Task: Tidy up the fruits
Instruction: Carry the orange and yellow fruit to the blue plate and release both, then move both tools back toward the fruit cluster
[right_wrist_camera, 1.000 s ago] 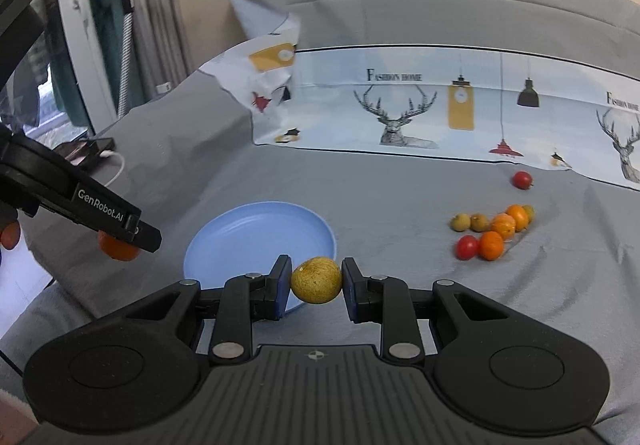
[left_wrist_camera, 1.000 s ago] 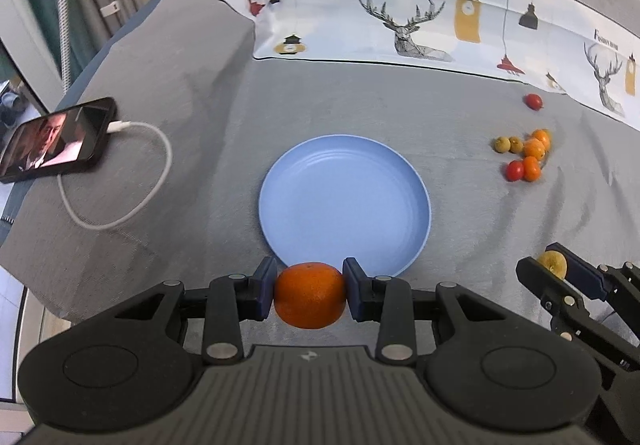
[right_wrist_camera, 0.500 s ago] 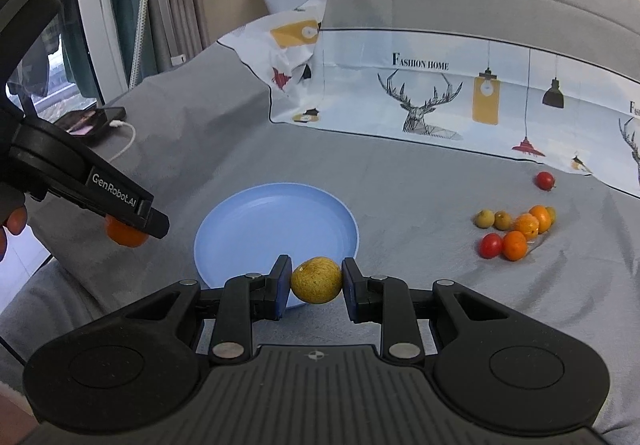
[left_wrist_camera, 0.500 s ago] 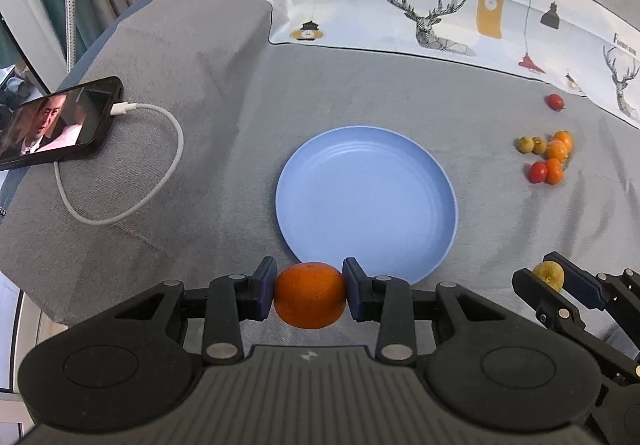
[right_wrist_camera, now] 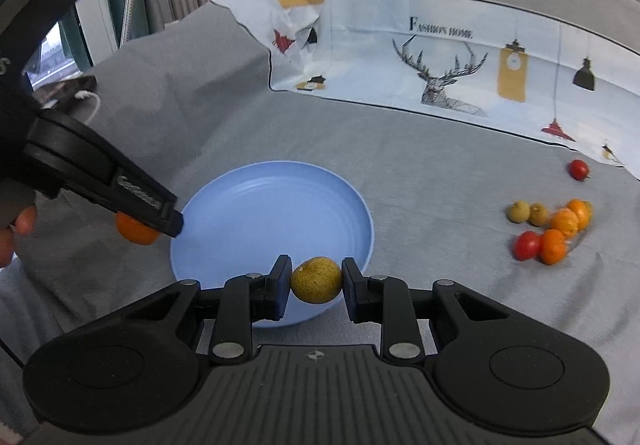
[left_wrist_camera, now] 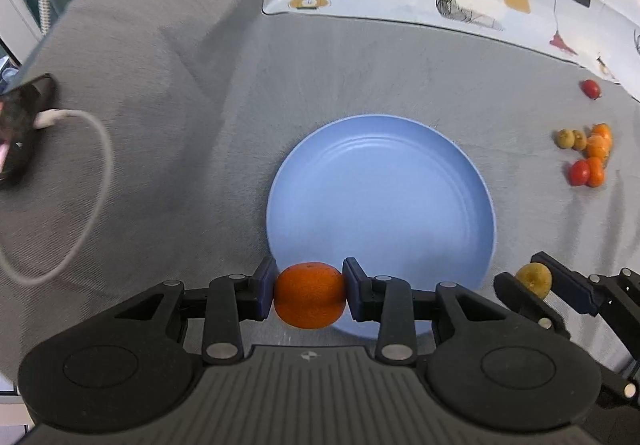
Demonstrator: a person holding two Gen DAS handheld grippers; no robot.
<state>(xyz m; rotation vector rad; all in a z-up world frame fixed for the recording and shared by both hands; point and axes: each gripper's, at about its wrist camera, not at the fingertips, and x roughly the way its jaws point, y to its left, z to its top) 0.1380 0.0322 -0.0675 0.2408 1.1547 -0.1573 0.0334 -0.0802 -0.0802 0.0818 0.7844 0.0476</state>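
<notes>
My left gripper (left_wrist_camera: 309,295) is shut on an orange mandarin (left_wrist_camera: 310,296) and holds it over the near rim of the blue plate (left_wrist_camera: 380,201). My right gripper (right_wrist_camera: 316,280) is shut on a yellow-green fruit (right_wrist_camera: 316,280) above the plate's near rim (right_wrist_camera: 224,273). The plate has nothing in it. In the left wrist view the right gripper (left_wrist_camera: 534,281) shows at the right with its fruit. In the right wrist view the left gripper (right_wrist_camera: 138,227) shows at the left with the mandarin.
A cluster of small orange, red and yellow-green fruits (left_wrist_camera: 586,155) (right_wrist_camera: 548,227) lies right of the plate, with one red tomato (left_wrist_camera: 591,88) farther back. A phone with a white cable (left_wrist_camera: 24,125) lies at the left. A printed cloth (right_wrist_camera: 460,57) covers the back.
Both grippers have moved forward toward the plate, still holding their fruits. The left gripper now reaches over the plate's near rim.
</notes>
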